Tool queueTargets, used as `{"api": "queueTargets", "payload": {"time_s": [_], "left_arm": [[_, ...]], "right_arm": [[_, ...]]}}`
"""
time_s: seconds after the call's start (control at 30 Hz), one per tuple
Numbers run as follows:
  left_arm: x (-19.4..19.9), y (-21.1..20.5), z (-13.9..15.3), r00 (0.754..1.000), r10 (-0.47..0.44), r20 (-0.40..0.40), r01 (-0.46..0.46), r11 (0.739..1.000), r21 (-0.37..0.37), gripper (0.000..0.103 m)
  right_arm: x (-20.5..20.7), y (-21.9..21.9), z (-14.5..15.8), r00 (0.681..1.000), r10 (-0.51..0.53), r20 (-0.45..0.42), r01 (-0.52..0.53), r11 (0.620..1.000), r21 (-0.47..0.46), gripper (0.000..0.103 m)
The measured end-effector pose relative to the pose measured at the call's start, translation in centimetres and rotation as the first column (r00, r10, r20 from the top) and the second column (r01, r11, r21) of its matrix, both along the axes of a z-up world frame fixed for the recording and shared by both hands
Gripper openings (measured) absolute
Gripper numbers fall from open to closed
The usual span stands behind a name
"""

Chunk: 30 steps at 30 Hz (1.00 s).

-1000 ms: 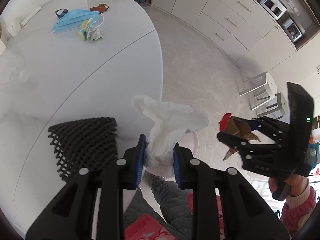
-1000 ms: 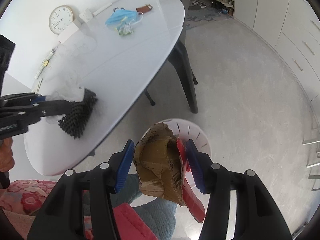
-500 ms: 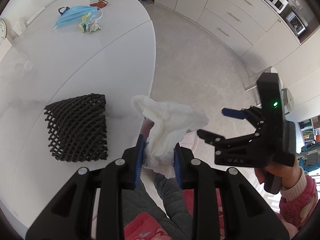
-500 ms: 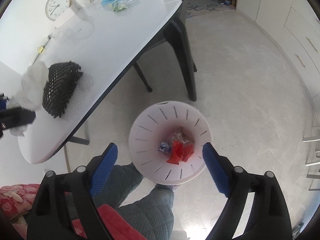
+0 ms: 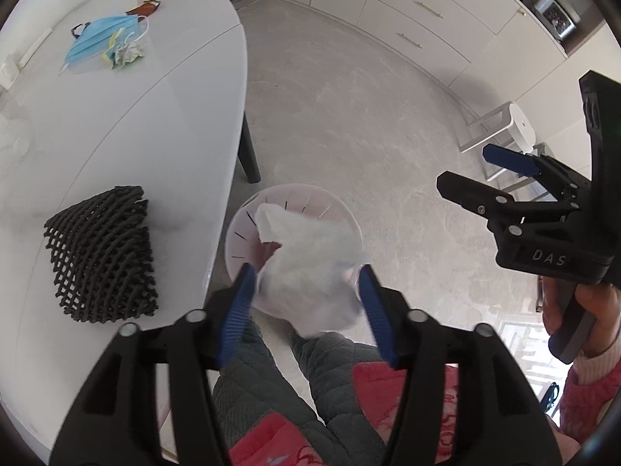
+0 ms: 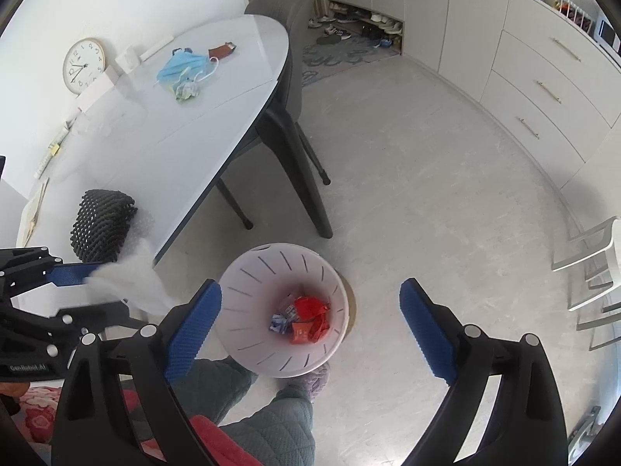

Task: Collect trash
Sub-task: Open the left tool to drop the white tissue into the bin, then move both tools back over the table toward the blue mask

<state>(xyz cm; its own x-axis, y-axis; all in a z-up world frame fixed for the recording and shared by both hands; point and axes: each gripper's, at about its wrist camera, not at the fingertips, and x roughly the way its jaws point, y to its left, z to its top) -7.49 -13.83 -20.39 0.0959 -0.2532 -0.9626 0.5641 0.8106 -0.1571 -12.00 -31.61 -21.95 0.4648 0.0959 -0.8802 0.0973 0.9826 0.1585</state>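
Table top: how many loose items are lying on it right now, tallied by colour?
Blue: 1, the face mask
Black: 1, the mesh pad
Brown: 1, a small strap-like item
Yellow-green: 1, a crumpled wrapper
Total: 4. Items along the wall edge are too small to count.

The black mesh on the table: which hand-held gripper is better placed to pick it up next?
Probably the left hand-held gripper. The black mesh lies just beside it on the table, and its jaws have just been opening around the white tissue. The right hand-held gripper, open and empty, hovers over the bin.
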Motion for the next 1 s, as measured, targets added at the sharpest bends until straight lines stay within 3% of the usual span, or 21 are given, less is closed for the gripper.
{"api": "queueTargets", "payload": {"time_s": [0.13,0.47,0.6,0.67,1.0], "left_arm": [[-0.4,-0.6,0.1,1.000,-0.018,0.009,0.018,1.000,-0.001,0.076],[0.2,-0.1,0.5,0.999,0.011,0.030,-0.011,1.000,-0.008,0.080],[0.8,1.1,1.2,0.997,0.060,0.051,-0.060,0.998,-0.008,0.081],[1.3,1.9,1.7,0.993,0.096,0.063,-0.095,0.995,-0.014,0.089],[5.4,8.4,4.7,0.941,0.302,0.150,-0.302,0.953,-0.028,0.091]], "right_arm": [[-0.5,-0.6,0.3,1.000,-0.019,0.000,0.019,1.000,0.008,0.093],[-0.6,-0.7,0.5,1.000,-0.019,-0.010,0.019,1.000,0.022,0.093],[-0.2,-0.5,0.9,1.000,-0.011,-0.004,0.012,0.999,0.043,0.093],[0.2,-0.1,1.2,1.000,0.000,0.002,0.000,0.999,0.049,0.093],[4.3,4.4,4.2,0.993,0.102,0.066,-0.102,0.995,0.000,0.101]]}}
